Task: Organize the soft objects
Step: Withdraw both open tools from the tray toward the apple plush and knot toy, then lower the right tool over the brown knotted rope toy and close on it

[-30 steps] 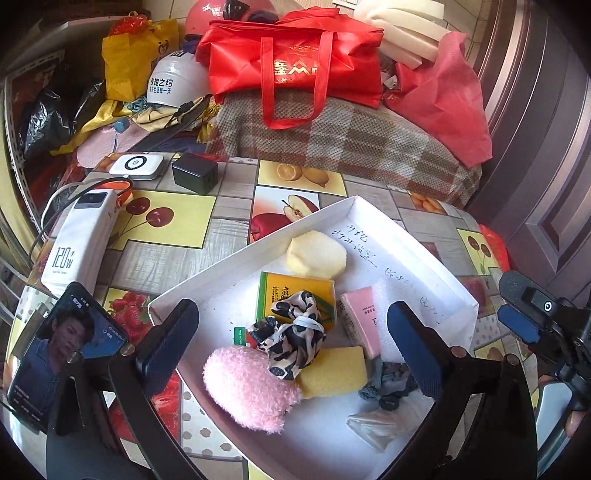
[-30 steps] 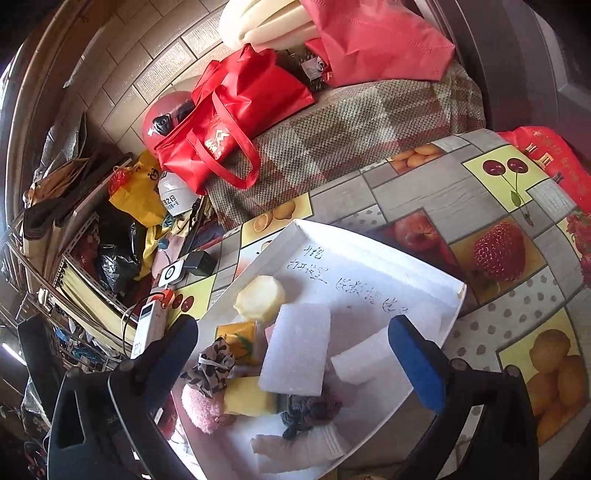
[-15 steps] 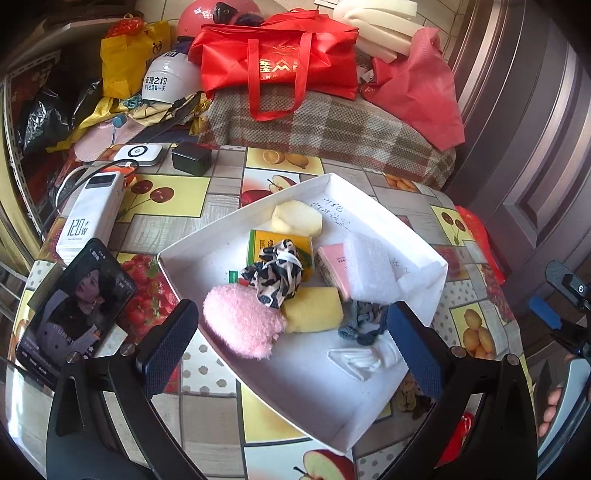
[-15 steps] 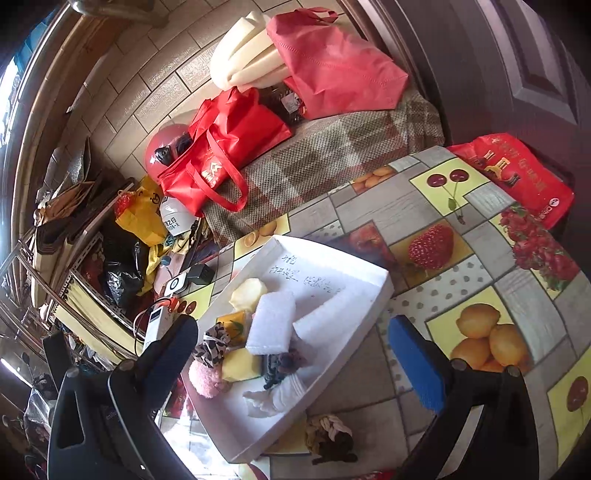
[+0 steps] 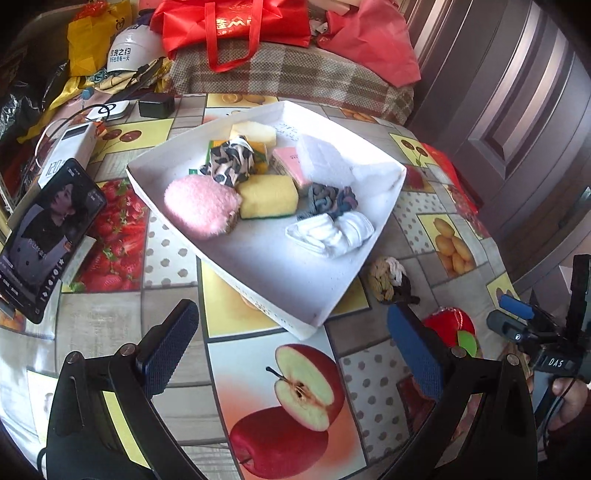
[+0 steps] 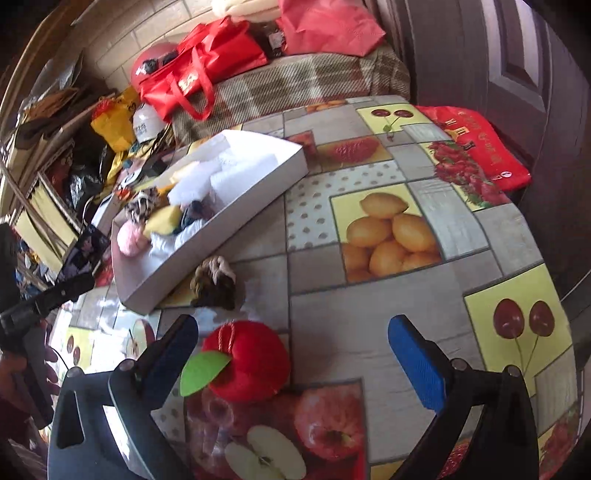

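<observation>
A white shallow box [image 5: 384, 218] [image 6: 236, 218] on the fruit-print table holds several soft things: a pink plush [image 5: 199, 210], a yellow sponge [image 5: 267, 195], a leopard scrunchie [image 5: 229, 162], white socks [image 5: 332, 230] and a white foam block [image 5: 323, 160]. A red plush apple [image 6: 247, 363] [image 5: 448, 325] lies on the table just inside my right gripper's left finger. A braided brown-and-cream scrunchie [image 6: 214, 280] [image 5: 388, 280] lies beside the box's near corner. My right gripper [image 6: 293, 358] is open around the apple's side. My left gripper [image 5: 293, 347] is open and empty, short of the box.
A phone [image 5: 44, 240] leans at the table's left edge, with a white power bank [image 5: 68, 151] and a black charger [image 5: 155, 105] behind it. Red bags [image 5: 236, 26] and a plaid-covered seat [image 5: 288, 74] stand beyond the table. A red bag [image 6: 484, 147] lies off the right edge.
Both grippers have pulled back from the box toward the table's near edge. The right gripper now hovers at the red plush apple; both stay open.
</observation>
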The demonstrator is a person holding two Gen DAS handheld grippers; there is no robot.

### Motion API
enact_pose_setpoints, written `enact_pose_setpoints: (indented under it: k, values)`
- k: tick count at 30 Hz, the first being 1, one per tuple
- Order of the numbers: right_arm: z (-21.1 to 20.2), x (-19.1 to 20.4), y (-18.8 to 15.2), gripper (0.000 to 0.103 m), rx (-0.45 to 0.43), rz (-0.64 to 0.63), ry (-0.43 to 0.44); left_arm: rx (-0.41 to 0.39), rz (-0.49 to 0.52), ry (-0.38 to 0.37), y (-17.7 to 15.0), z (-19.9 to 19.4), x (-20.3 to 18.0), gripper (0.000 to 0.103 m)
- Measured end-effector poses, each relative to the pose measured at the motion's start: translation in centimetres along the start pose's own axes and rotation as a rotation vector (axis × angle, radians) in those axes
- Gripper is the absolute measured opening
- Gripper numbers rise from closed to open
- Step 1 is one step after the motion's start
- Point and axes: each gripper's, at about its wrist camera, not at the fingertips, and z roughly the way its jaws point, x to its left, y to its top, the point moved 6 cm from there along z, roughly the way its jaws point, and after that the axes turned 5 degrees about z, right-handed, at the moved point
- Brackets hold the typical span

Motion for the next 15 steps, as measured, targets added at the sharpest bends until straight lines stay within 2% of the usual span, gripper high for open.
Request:
enact_pose_setpoints:
  k: [2,6,11,15]
  values:
    - [1.0,1.8,-0.7,0.103,0.001,-0.067,0.002,0.018,0.021,0.001,-0.6,0.2,-0.6,0.103]
    - [2.7,3.9,-1.1,0.103,-0.007,-0.186,-0.065,0.029,0.051,-0.011,-1.6,0.0,-1.6,0.103]
    - [2.1,4.6,1.8,0.103,-0.056,-0.224,-0.053,0.031,0.036,-0.014,-2.7,-0.5,-1.1,0.103]
    - [4.0,7.0,4.4,0.103,0.037,-0.323,0.023,0.034,-0.004,-0.008,-3.7,-0.8,0.1,0.103]
